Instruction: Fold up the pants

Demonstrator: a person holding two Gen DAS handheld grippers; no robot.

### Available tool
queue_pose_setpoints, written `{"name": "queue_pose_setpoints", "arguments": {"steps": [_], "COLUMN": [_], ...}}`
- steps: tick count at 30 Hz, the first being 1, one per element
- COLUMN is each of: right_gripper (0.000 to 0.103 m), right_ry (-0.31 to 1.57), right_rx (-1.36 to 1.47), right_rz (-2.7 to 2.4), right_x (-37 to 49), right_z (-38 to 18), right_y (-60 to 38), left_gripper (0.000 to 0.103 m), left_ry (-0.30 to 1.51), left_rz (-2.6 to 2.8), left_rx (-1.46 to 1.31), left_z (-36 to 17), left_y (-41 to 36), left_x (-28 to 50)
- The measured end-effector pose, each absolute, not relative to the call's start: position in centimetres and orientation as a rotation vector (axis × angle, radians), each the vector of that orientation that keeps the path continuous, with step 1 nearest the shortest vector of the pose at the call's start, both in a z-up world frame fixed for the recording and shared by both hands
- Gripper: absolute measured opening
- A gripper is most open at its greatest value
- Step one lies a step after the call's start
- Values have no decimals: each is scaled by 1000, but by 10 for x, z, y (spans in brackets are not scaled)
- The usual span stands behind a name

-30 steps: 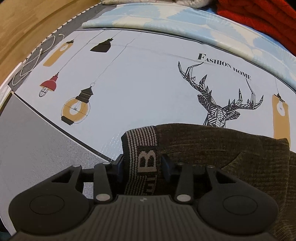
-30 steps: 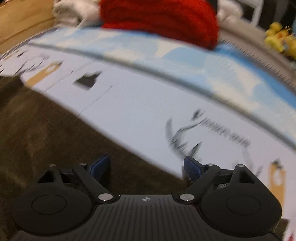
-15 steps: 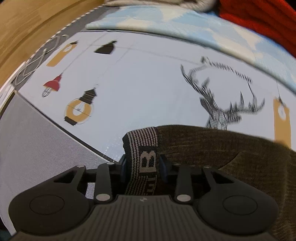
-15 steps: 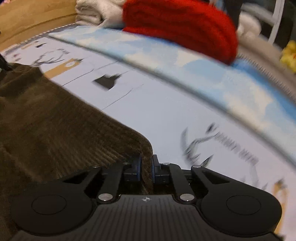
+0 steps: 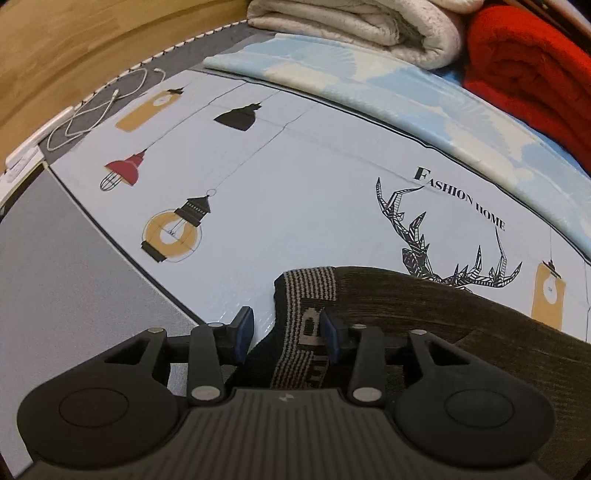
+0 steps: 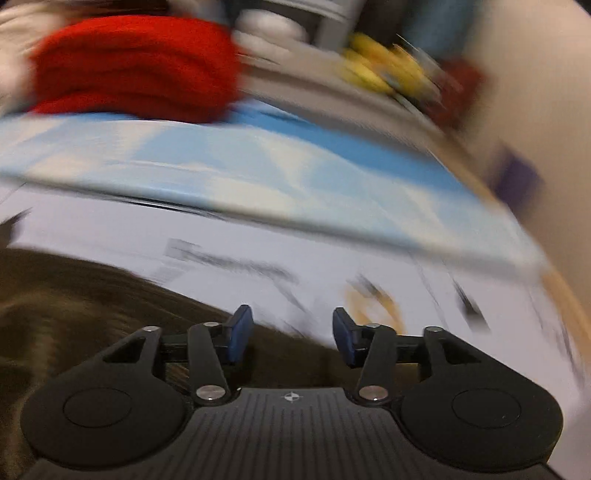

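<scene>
Dark brown corduroy pants (image 5: 461, 332) lie on a pale printed mat (image 5: 295, 184). Their striped, lettered waistband (image 5: 308, 314) sits between the fingers of my left gripper (image 5: 286, 334), which is open, with a gap on the left side of the band. In the blurred right wrist view the pants (image 6: 92, 306) fill the lower left. My right gripper (image 6: 291, 338) is open over the pants' edge and holds nothing.
A folded cream blanket (image 5: 362, 26) and a red blanket (image 5: 528, 74) lie at the back on a light blue sheet (image 5: 406, 88). A white cable (image 5: 92, 107) lies at the far left by the wooden wall. Yellow toys (image 6: 388, 70) sit at the far right.
Both grippers have opened: the left let go of the waistband, the right let go of the pants' edge. The right view swung to the right and is blurred.
</scene>
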State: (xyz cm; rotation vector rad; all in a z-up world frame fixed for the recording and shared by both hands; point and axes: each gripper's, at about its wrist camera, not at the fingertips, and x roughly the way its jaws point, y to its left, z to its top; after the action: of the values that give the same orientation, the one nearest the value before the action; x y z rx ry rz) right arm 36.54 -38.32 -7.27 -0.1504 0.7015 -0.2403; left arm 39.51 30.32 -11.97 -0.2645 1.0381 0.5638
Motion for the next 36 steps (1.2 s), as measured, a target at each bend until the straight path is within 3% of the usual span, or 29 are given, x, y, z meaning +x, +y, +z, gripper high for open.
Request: {"name": "queue_pose_setpoints", "arguments": {"steps": [7, 11, 12, 14, 17, 19, 21, 23, 25, 34, 35, 36], "right_gripper": [64, 64, 60, 27, 18, 18, 24, 49, 66, 66, 53, 33], "right_ry": [897, 969, 967, 956, 905, 736, 548, 495, 564, 879, 870, 855], "right_rx": [374, 428, 380, 291, 275, 219, 147, 124, 149, 533, 528, 496], "right_rz": [-629, -585, -551, -500, -433, -414, -472, -611, -695, -703, -699, -696], "right_x": [295, 263, 263, 267, 277, 282, 280, 283, 287, 279, 280, 281], "right_z": [-91, -113, -114, -115, -105, -83, -60, -55, -65, -130, -131, -131], "right_y": [-494, -505, -501, -495, -494, -499, -500, -504, -509, -530, -526, -523], "left_gripper": [51, 53, 53, 53, 53, 53, 53, 53, 54, 58, 58, 58], "left_ry": [1039, 1033, 1033, 1032, 1034, 1033, 1030, 1030, 1029, 1049, 1049, 1047], "left_rz": [566, 548, 545, 539, 534, 535, 521, 489, 447, 410, 407, 405], "left_rx": [-310, -334, -334, -328, -320, -319, -316, -306, -285, -259, -256, -255], "left_z": [-107, -101, -99, -98, -95, -93, -89, -86, -83, -80, -79, -77], "left_y": [303, 300, 298, 295, 291, 289, 285, 280, 273, 260, 260, 260], "left_x": [391, 389, 389, 388, 388, 389, 391, 393, 396, 397, 396, 395]}}
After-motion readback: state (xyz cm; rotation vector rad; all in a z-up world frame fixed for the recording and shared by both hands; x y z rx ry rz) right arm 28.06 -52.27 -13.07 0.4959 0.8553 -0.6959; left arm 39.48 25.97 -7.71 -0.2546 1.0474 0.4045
